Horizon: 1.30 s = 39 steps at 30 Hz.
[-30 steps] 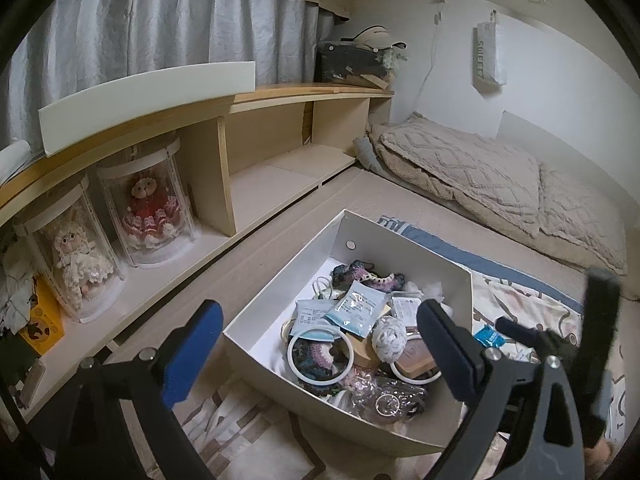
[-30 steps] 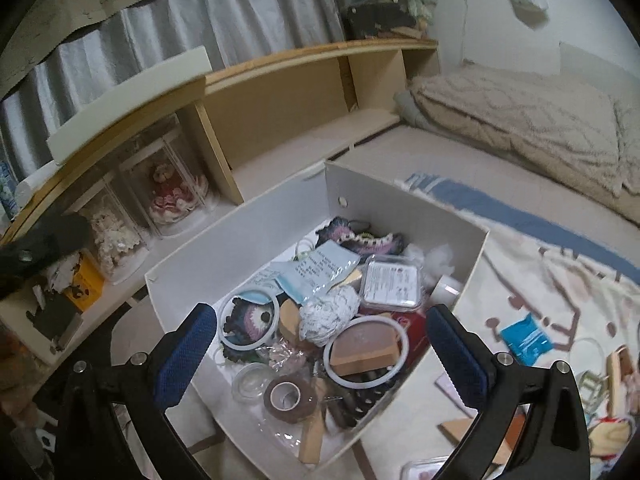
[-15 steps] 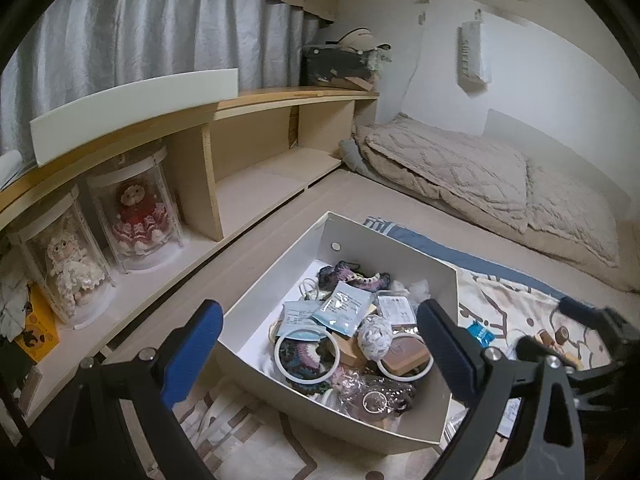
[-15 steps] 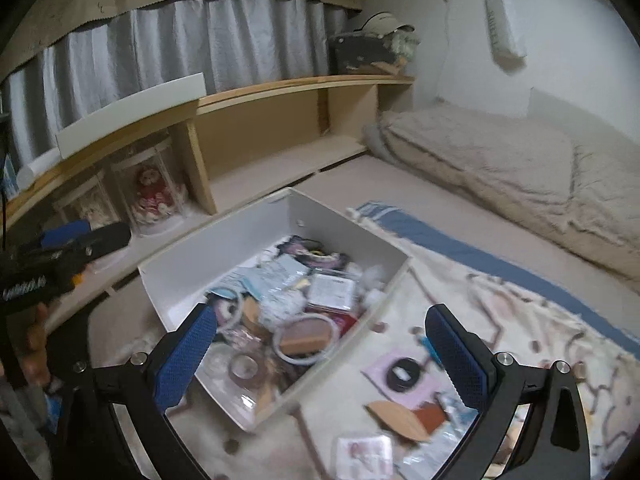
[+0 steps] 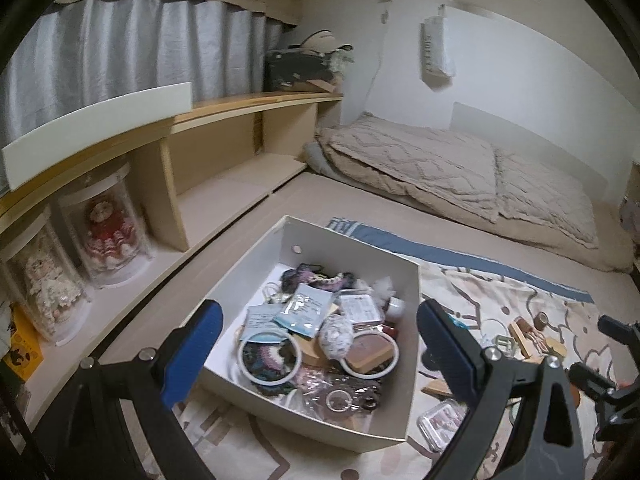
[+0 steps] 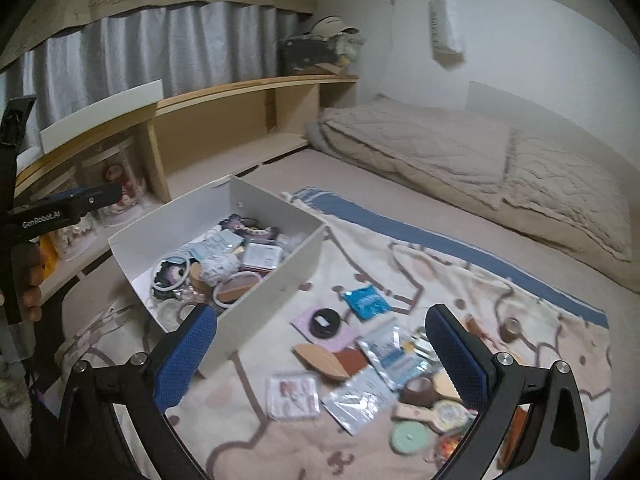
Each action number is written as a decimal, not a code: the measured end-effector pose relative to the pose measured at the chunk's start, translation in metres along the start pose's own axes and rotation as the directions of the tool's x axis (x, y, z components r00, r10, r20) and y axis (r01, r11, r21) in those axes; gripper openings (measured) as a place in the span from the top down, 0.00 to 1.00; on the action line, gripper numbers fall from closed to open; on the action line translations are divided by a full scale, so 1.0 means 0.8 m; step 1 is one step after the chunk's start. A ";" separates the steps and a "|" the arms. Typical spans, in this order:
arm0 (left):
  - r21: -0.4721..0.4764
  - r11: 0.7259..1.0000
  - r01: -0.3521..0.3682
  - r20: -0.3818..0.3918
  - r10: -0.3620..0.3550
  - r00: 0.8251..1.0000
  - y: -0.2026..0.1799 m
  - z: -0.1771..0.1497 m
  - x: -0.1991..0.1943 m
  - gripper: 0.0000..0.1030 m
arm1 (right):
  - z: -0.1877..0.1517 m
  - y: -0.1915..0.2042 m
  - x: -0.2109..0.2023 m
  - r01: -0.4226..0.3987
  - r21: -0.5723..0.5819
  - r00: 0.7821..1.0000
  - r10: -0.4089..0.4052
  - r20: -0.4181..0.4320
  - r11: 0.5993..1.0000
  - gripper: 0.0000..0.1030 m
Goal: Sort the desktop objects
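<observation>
A patterned cream blanket (image 6: 256,412) covers the bed, loose items scattered beside the white cardboard box (image 6: 276,284) (already half full). Both the right gripper (image 6: 320,354) and left gripper (image 5: 318,338) hover with fingers spread, empty. Best to single out one flat packet, approaching low.
</observation>
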<state>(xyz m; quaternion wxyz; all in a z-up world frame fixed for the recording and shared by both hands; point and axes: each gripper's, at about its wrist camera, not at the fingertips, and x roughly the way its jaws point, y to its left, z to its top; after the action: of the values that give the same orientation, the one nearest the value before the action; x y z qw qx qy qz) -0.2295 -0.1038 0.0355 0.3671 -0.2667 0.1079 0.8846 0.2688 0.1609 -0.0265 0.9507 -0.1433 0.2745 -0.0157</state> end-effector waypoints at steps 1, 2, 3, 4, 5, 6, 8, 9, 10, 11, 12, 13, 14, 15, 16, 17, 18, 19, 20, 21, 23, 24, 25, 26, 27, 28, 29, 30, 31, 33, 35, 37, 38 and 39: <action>0.004 1.000 0.005 0.001 -0.005 1.000 -0.004 0.000 0.000 0.05 | -0.001 -0.005 -0.007 0.013 0.006 1.000 -0.013 0.005 1.000 0.00; 0.009 1.000 0.012 0.002 -0.012 1.000 -0.008 0.001 0.000 0.04 | -0.003 -0.011 -0.015 0.029 0.012 1.000 -0.029 0.012 1.000 0.00; 0.015 1.000 0.020 0.003 -0.020 1.000 -0.013 0.001 0.000 0.04 | -0.004 -0.016 -0.022 0.043 0.019 0.999 -0.043 0.020 0.999 0.00; 0.021 0.999 0.027 0.004 -0.027 1.000 -0.017 0.001 -0.001 0.03 | -0.004 -0.020 -0.028 0.053 0.025 0.998 -0.054 0.027 0.998 0.00; 0.027 0.999 0.032 0.006 -0.032 0.999 -0.021 0.001 -0.001 0.01 | -0.006 -0.026 -0.036 0.064 0.035 0.997 -0.065 0.036 0.997 0.00; 0.033 0.999 0.036 0.009 -0.036 0.999 -0.025 0.000 -0.002 0.01 | -0.007 -0.032 -0.043 0.075 0.046 0.996 -0.077 0.043 0.996 0.00; 0.044 0.998 0.045 0.012 -0.046 0.999 -0.035 -0.001 -0.004 0.01 | -0.010 -0.045 -0.056 0.092 0.069 0.994 -0.096 0.058 0.993 0.00; 0.047 0.998 0.050 0.012 -0.051 0.999 -0.038 -0.001 -0.005 0.01 | -0.011 -0.050 -0.061 0.101 0.080 0.993 -0.106 0.061 0.992 0.00; 0.048 0.997 0.054 0.012 -0.055 0.998 -0.041 -0.001 -0.006 0.01 | -0.013 -0.057 -0.069 0.114 0.094 0.990 -0.121 0.070 0.989 0.00; 0.050 0.997 0.058 0.012 -0.059 0.998 -0.045 -0.002 -0.006 0.00 | -0.014 -0.061 -0.074 0.124 0.102 0.988 -0.132 0.076 0.987 0.00; 0.054 0.997 0.062 0.012 -0.063 0.998 -0.049 -0.002 -0.007 0.00 | -0.015 -0.066 -0.078 0.136 0.110 0.986 -0.144 0.077 0.985 0.00; 0.059 0.996 0.065 0.012 -0.066 0.998 -0.053 -0.003 -0.008 0.00 | -0.017 -0.072 -0.084 0.147 0.122 0.984 -0.157 0.082 0.982 0.00; 0.066 0.995 0.069 0.011 -0.070 0.997 -0.058 -0.003 -0.009 0.00 | -0.019 -0.077 -0.088 0.152 0.135 0.983 -0.164 0.083 0.979 0.00; 0.073 0.994 0.075 0.012 -0.076 0.997 -0.062 -0.003 -0.011 0.00 | -0.020 -0.082 -0.092 0.158 0.150 0.981 -0.172 0.084 0.976 0.00; 0.078 0.994 0.079 0.015 -0.080 0.997 -0.066 -0.003 -0.012 0.00 | -0.024 -0.087 -0.096 0.165 0.167 0.979 -0.182 0.088 0.972 0.00; 0.081 0.993 0.082 0.019 -0.084 0.996 -0.069 -0.003 -0.014 0.00 | -0.026 -0.092 -0.100 0.173 0.175 0.978 -0.190 0.089 0.969 0.00; 0.084 0.993 0.086 0.021 -0.088 0.996 -0.072 -0.003 -0.016 0.00 | -0.029 -0.096 -0.104 0.181 0.179 0.976 -0.199 0.087 0.967 0.00; 0.085 0.992 0.090 0.022 -0.092 0.995 -0.075 -0.003 -0.018 0.00 | -0.030 -0.098 -0.105 0.189 0.183 0.975 -0.207 0.085 0.965 0.00; 0.083 0.992 0.094 0.022 -0.097 0.995 -0.078 -0.003 -0.019 0.00 | -0.032 -0.102 -0.106 0.196 0.188 0.973 -0.215 0.082 0.962 0.00; 0.081 0.992 0.100 0.022 -0.102 0.995 -0.081 -0.003 -0.021 0.00 | -0.034 -0.105 -0.109 0.203 0.196 0.972 -0.222 0.079 0.959 0.00; 0.079 0.991 0.108 0.020 -0.110 0.994 -0.086 -0.002 -0.024 0.00 | -0.038 -0.111 -0.113 0.212 0.206 0.970 -0.232 0.076 0.955 0.00; 0.080 0.991 0.110 0.023 -0.112 0.993 -0.090 -0.003 -0.027 0.00 | -0.039 -0.113 -0.115 0.222 0.210 0.968 -0.242 0.072 0.952 0.00; 0.084 0.990 0.110 0.025 -0.113 0.993 -0.093 -0.003 -0.030 0.00 | -0.041 -0.115 -0.118 0.232 0.214 0.965 -0.252 0.072 0.949 0.00; 0.090 0.990 0.111 0.027 -0.114 0.993 -0.097 -0.005 -0.032 0.00 | -0.043 -0.117 -0.120 0.238 0.218 0.963 -0.258 0.071 0.947 0.00; 0.095 0.989 0.110 0.029 -0.114 0.993 -0.100 -0.006 -0.034 0.00 | -0.045 -0.120 -0.123 0.245 0.223 0.962 -0.265 0.066 0.944 0.00; 0.099 0.989 0.110 0.028 -0.113 0.993 -0.102 -0.007 -0.035 0.00 | -0.047 -0.123 -0.125 0.248 0.230 0.961 -0.269 0.064 0.941 0.00; 0.102 0.989 0.109 0.027 -0.112 0.993 -0.104 -0.008 -0.035 0.00 | -0.049 -0.125 -0.127 0.253 0.236 0.960 -0.275 0.062 0.938 0.00; 0.104 0.989 0.108 0.025 -0.112 0.993 -0.106 -0.010 -0.036 0.00 | -0.052 -0.128 -0.128 0.262 0.241 0.957 -0.283 0.057 0.934 0.00; 0.106 0.988 0.108 0.024 -0.111 0.994 -0.108 -0.011 -0.037 0.00 | -0.053 -0.129 -0.129 0.269 0.243 0.956 -0.289 0.054 0.932 0.00; 0.114 0.988 0.106 0.022 -0.110 0.994 -0.112 -0.014 -0.039 0.00 | -0.057 -0.132 -0.132 0.283 0.250 0.952 -0.302 0.042 0.926 0.00; 0.114 0.988 0.107 0.020 -0.110 0.994 -0.115 -0.016 -0.040 0.00 | -0.061 -0.135 -0.133 0.291 0.258 0.950 -0.310 0.033 0.921 0.00; 0.117 0.987 0.108 0.016 -0.110 0.994 -0.119 -0.018 -0.040 0.00 | -0.065 -0.137 -0.133 0.301 0.263 0.948 -0.317 0.021 0.917 0.00; 0.119 0.987 0.105 0.018 -0.107 0.994 -0.121 -0.019 -0.041 0.00 | -0.066 -0.137 -0.134 0.306 0.262 0.947 -0.321 0.018 0.915 0.00; 0.125 0.987 0.100 0.021 -0.103 0.994 -0.124 -0.021 -0.042 0.00 | -0.067 -0.137 -0.134 0.312 0.262 0.945 -0.327 0.016 0.913 0.00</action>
<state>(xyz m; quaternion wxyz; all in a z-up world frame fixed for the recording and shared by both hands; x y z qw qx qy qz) -0.1333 -0.0603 0.0408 0.4290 -0.2363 0.1435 0.8600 0.1547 0.0531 0.0165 0.9535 -0.0629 0.2148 -0.2020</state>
